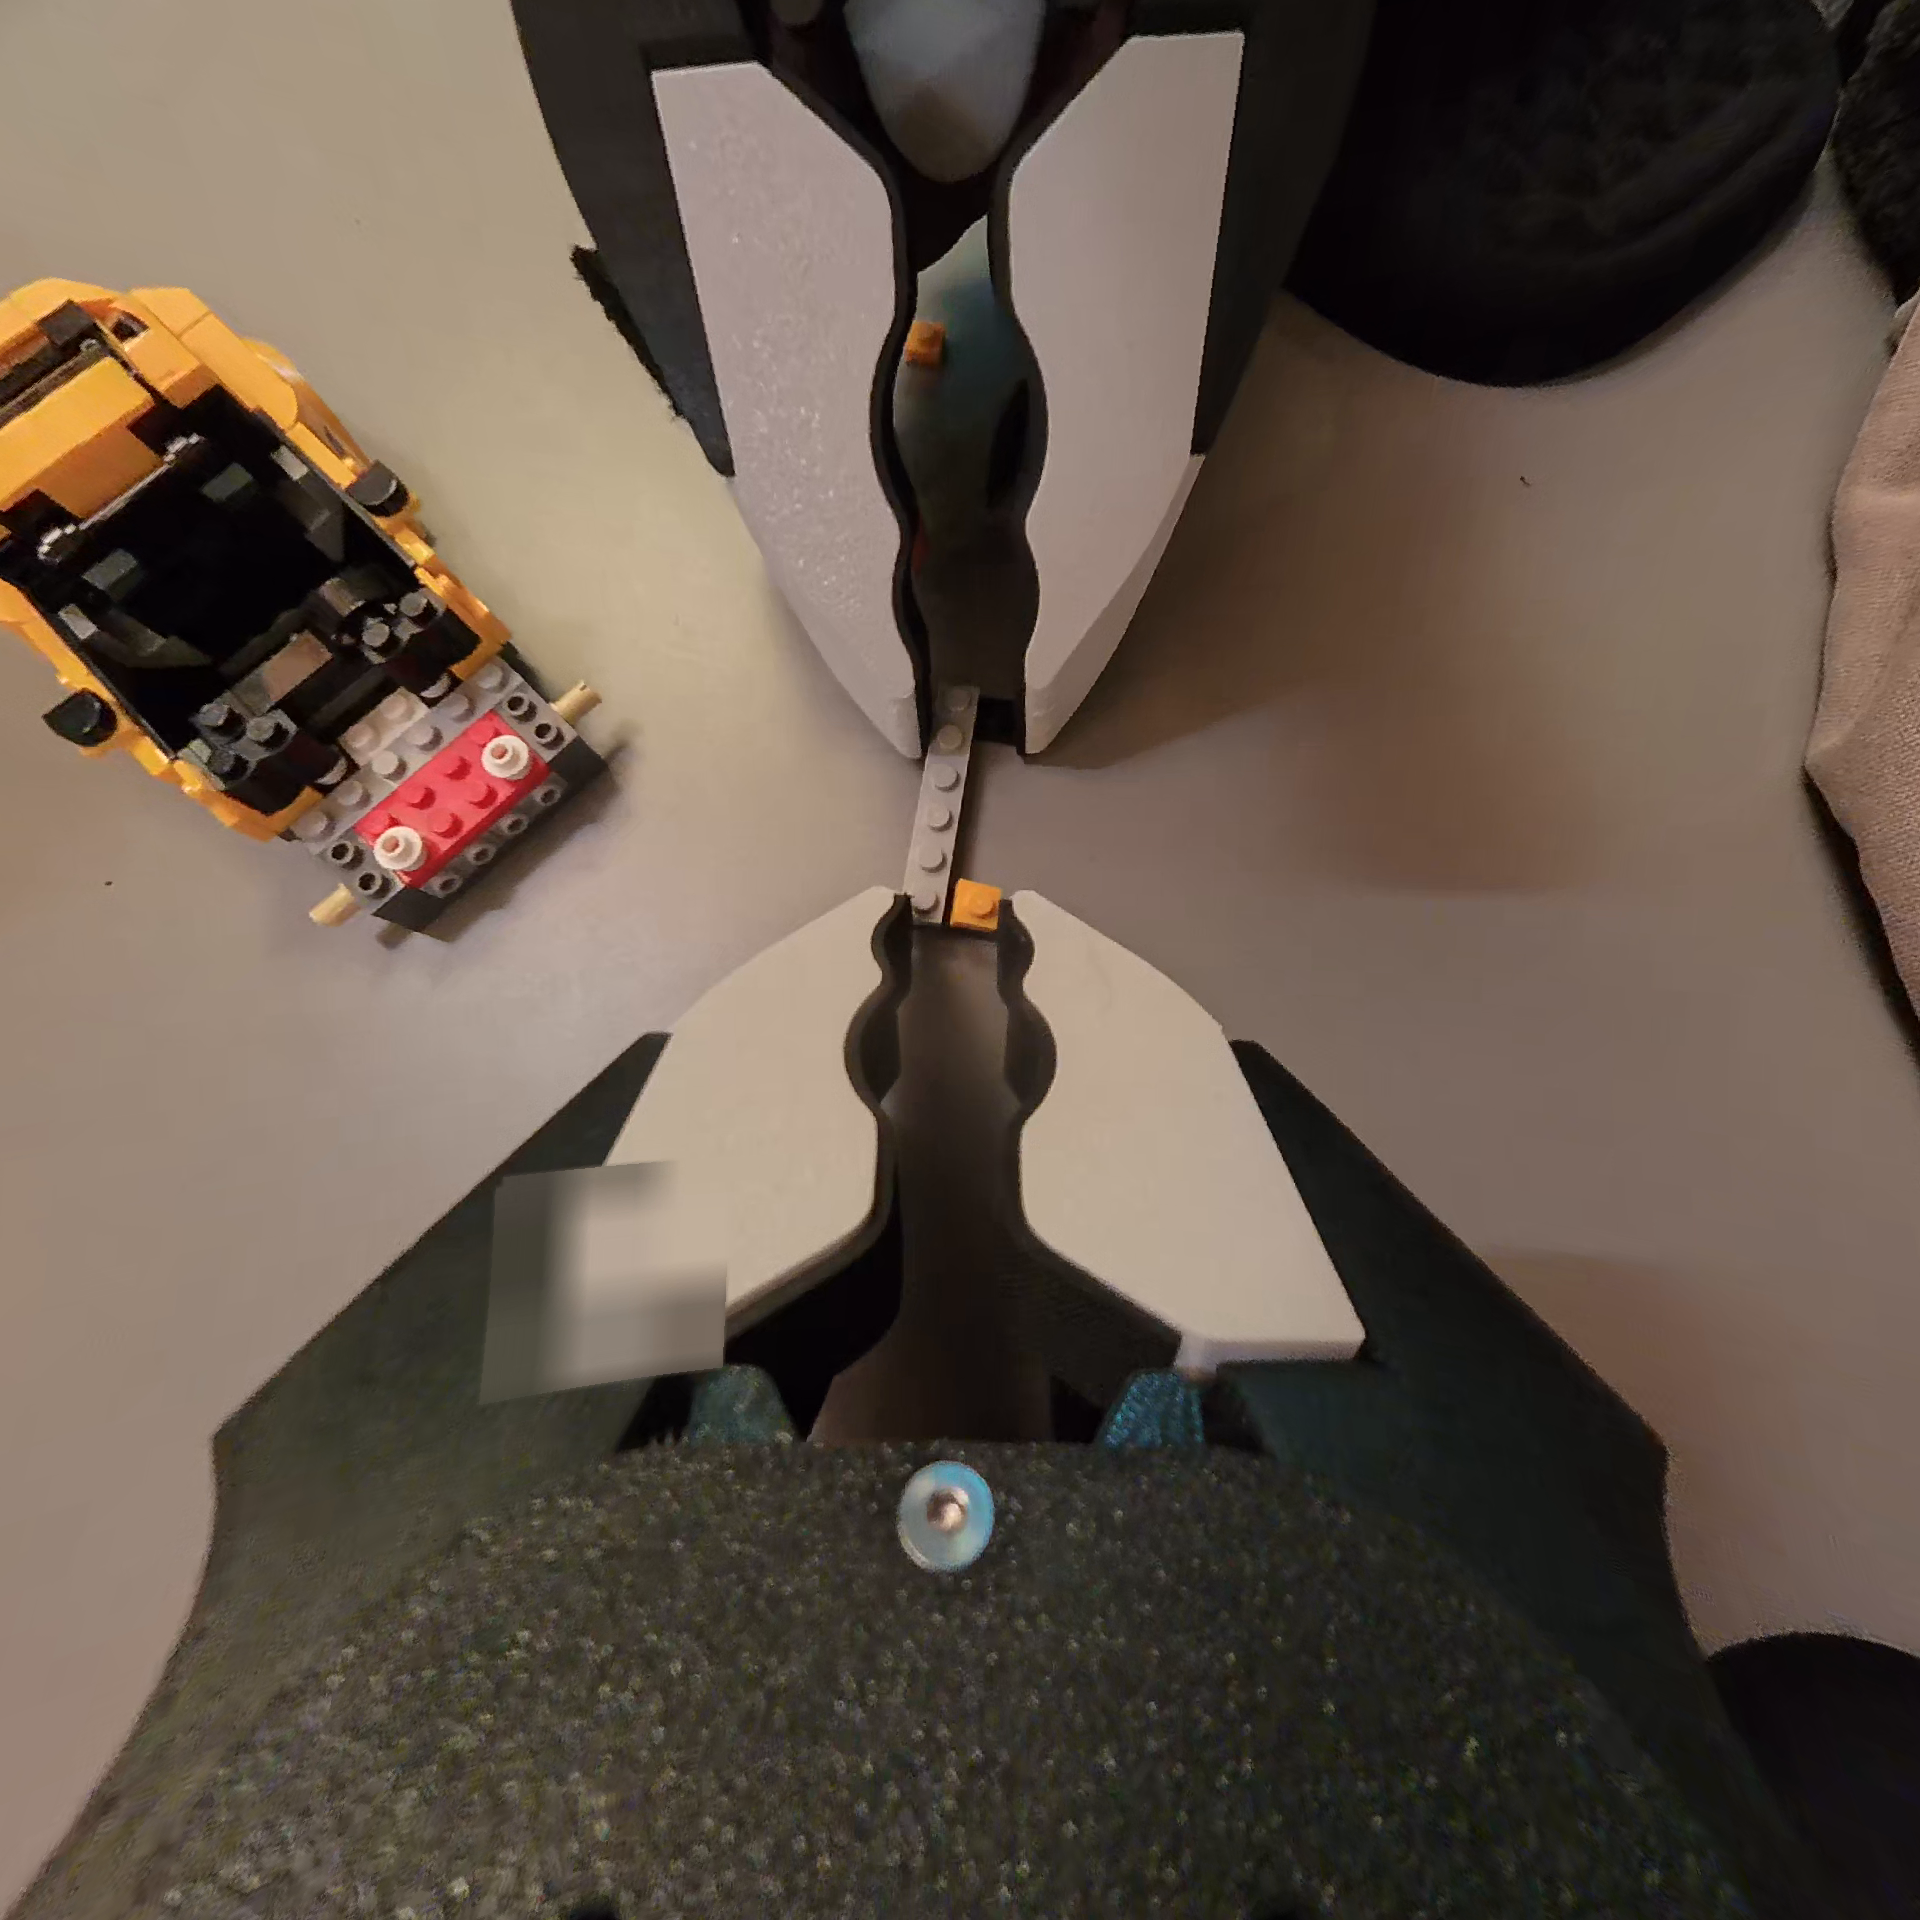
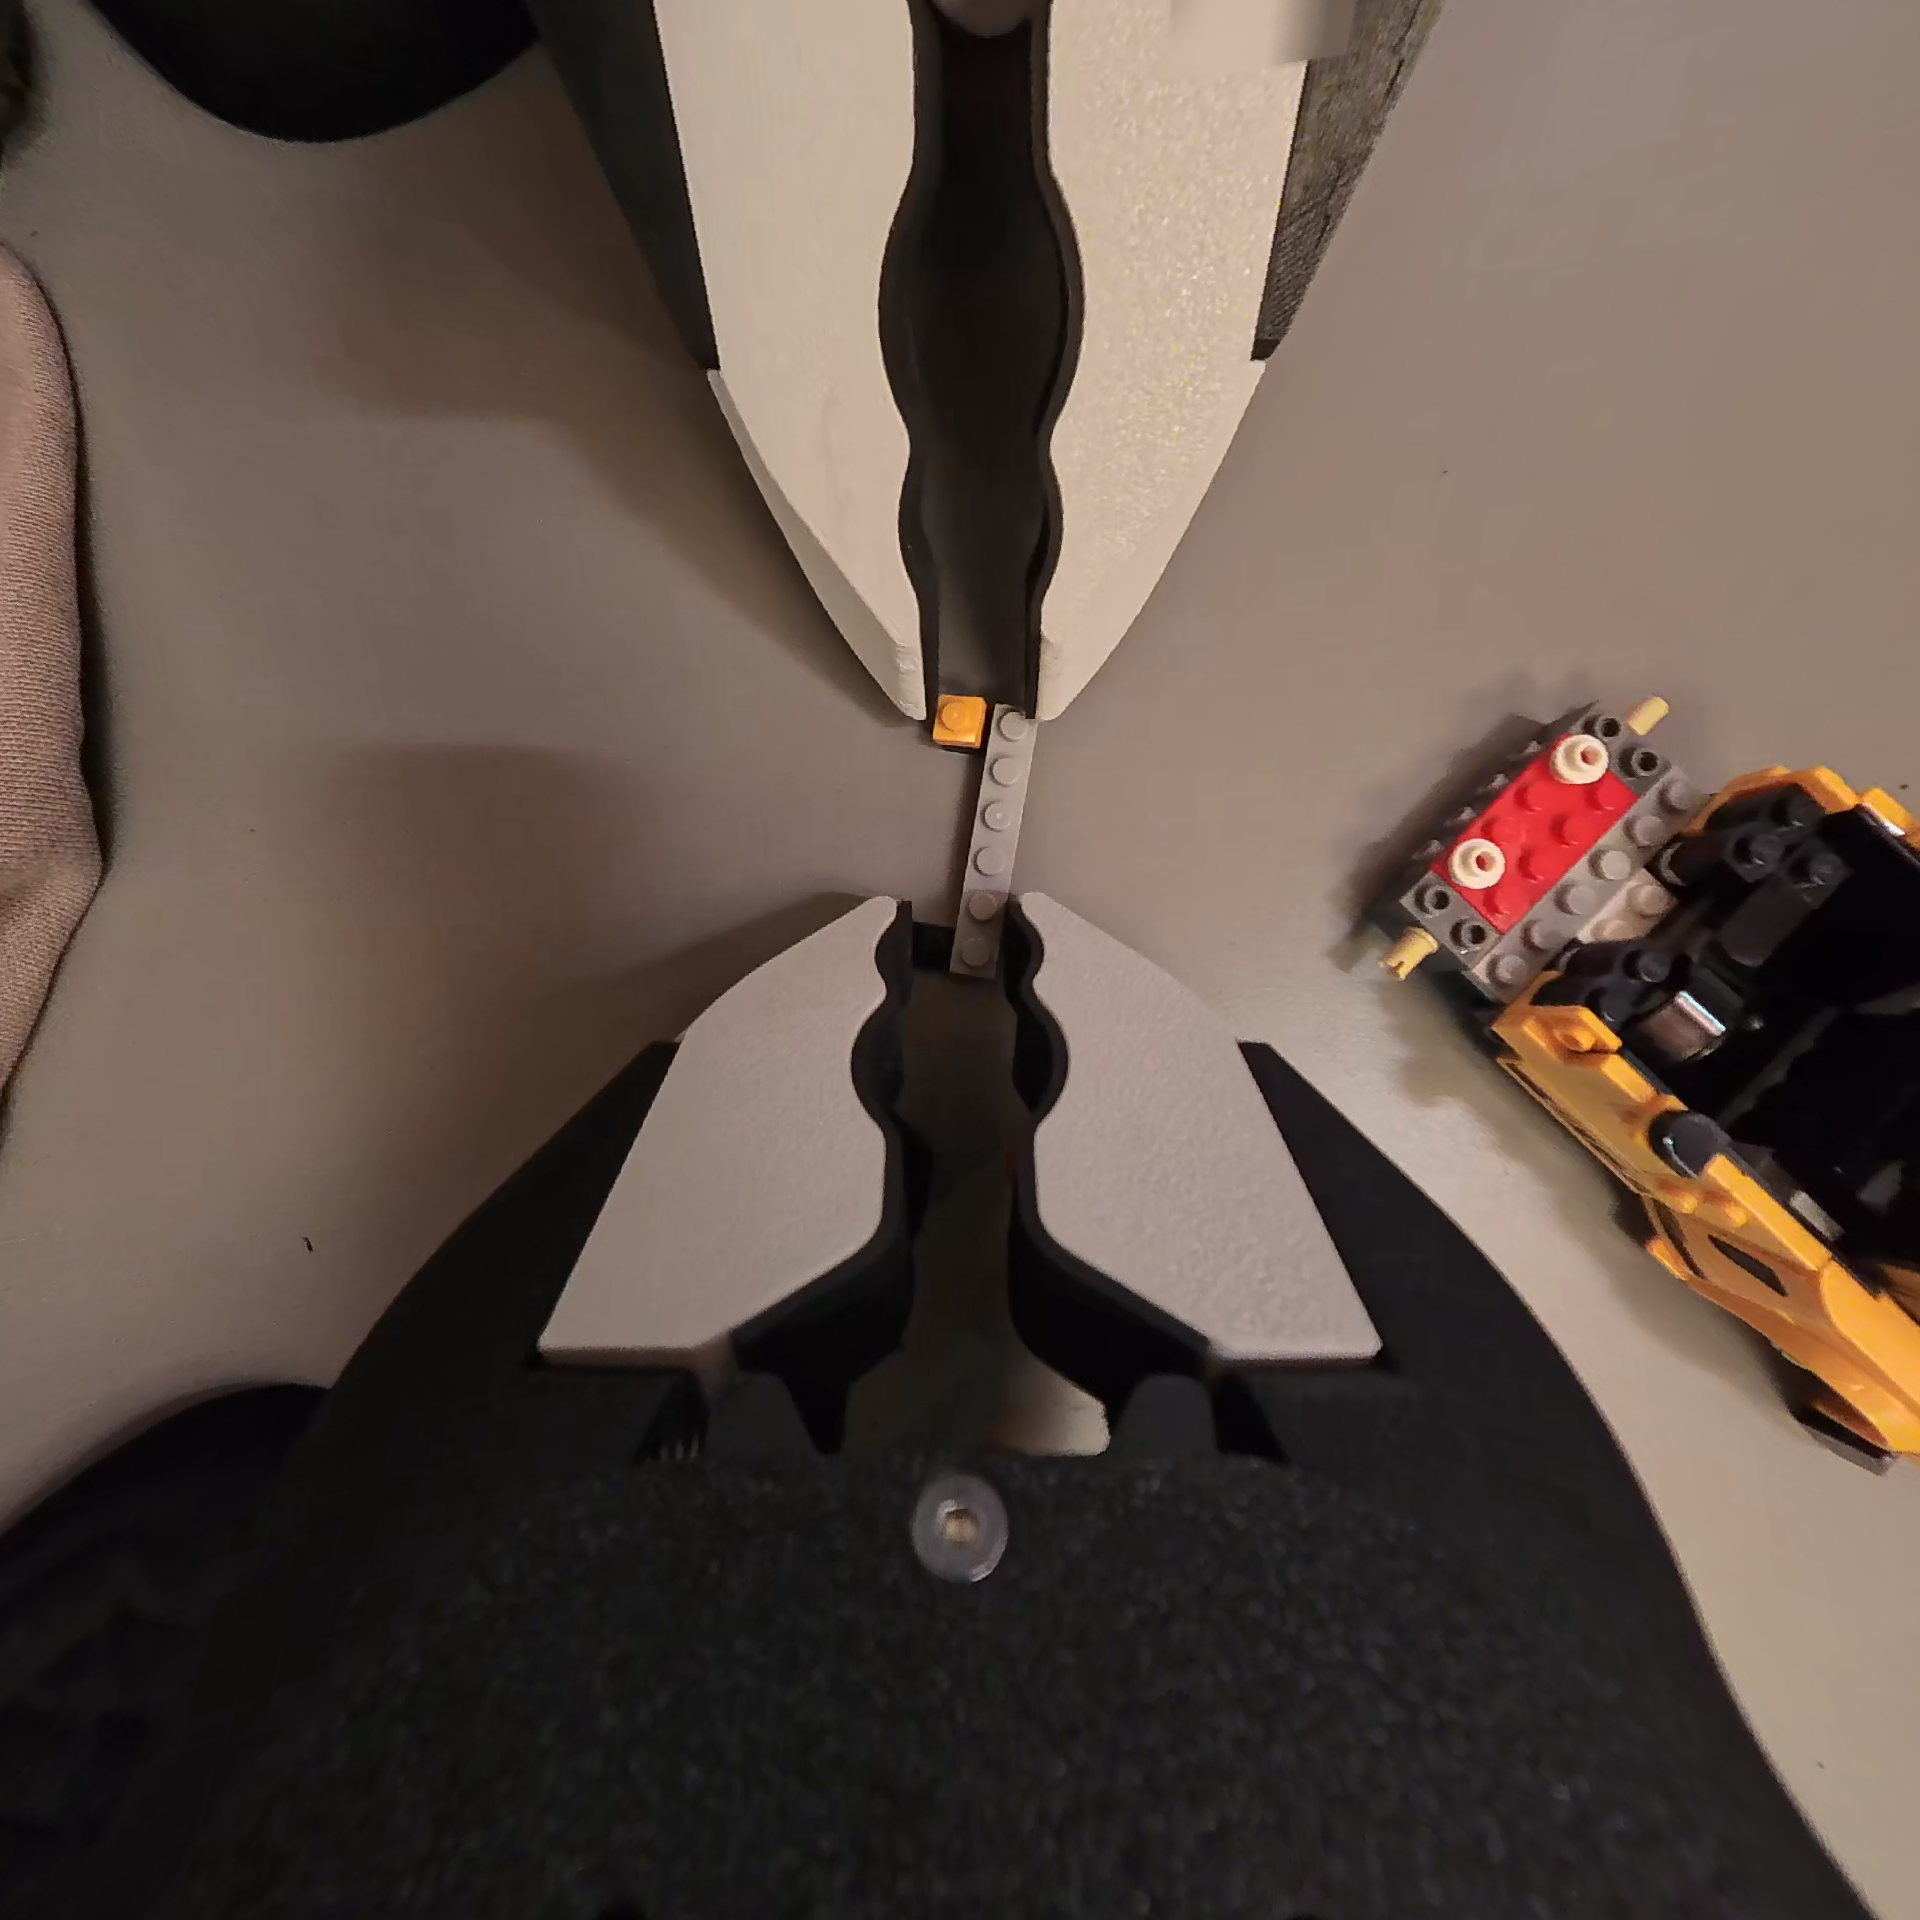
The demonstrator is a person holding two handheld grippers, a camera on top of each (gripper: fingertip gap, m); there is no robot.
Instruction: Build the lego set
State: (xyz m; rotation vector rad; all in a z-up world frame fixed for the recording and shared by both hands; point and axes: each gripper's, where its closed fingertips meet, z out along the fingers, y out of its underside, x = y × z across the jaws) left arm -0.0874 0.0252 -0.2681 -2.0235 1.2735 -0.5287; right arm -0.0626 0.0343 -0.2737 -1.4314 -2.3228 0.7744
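Note:
A long grey one-stud-wide plate (image 1: 940, 810) spans between my two grippers, studs up, just over the grey table. My left gripper (image 1: 958, 904) is nearly shut. A small orange one-stud plate (image 1: 975, 902) and the grey plate's near end sit side by side between its tips. My right gripper (image 2: 961, 909) faces it and is closed around the grey plate's (image 2: 995, 821) other end, with a dark slit on one side. In the right wrist view the left gripper (image 2: 982, 712) and the orange plate (image 2: 958, 720) are at the top.
A partly built yellow and black car (image 1: 239, 582) with a red brick (image 1: 452, 795) on its grey chassis lies on the table, also in the right wrist view (image 2: 1683, 1039). Another small orange piece (image 1: 923, 341) lies beyond the right gripper (image 1: 971, 732). Dark fabric (image 1: 1558, 187) and beige cloth (image 1: 1870, 675) border the table. The grippers are tip to tip, or close to it.

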